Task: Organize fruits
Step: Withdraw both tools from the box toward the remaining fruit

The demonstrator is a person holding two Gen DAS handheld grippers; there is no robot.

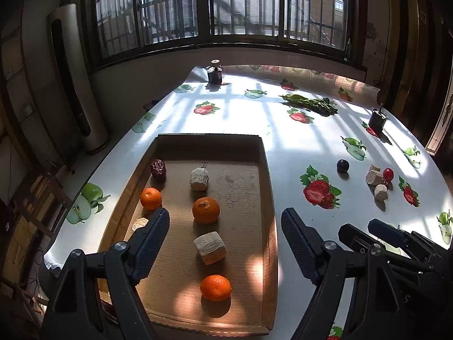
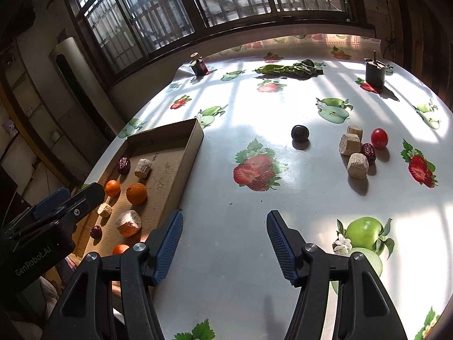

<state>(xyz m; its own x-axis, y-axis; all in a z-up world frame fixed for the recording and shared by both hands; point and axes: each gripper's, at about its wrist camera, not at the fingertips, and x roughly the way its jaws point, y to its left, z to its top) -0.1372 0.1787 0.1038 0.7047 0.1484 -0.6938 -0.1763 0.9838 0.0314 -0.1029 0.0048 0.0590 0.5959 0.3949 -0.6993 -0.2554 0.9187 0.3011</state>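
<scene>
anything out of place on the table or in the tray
Yes. A dark plum, a red tomato, a date and three pale chunks sit loose on the tablecloth, far right of the cardboard tray holding the oranges. Nothing is spilled or damaged.

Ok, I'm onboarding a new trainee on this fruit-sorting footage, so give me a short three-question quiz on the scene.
1. True or false: the left gripper is shut on an orange.
2. How many oranges lie in the cardboard tray?
3. Which lies outside the tray? A) cherry tomato B) orange C) nothing

Key:
1. False: its jaws stand open above the tray, holding nothing.
2. Three.
3. A: it sits on the tablecloth by a dark plum, a red date and pale chunks.
</scene>
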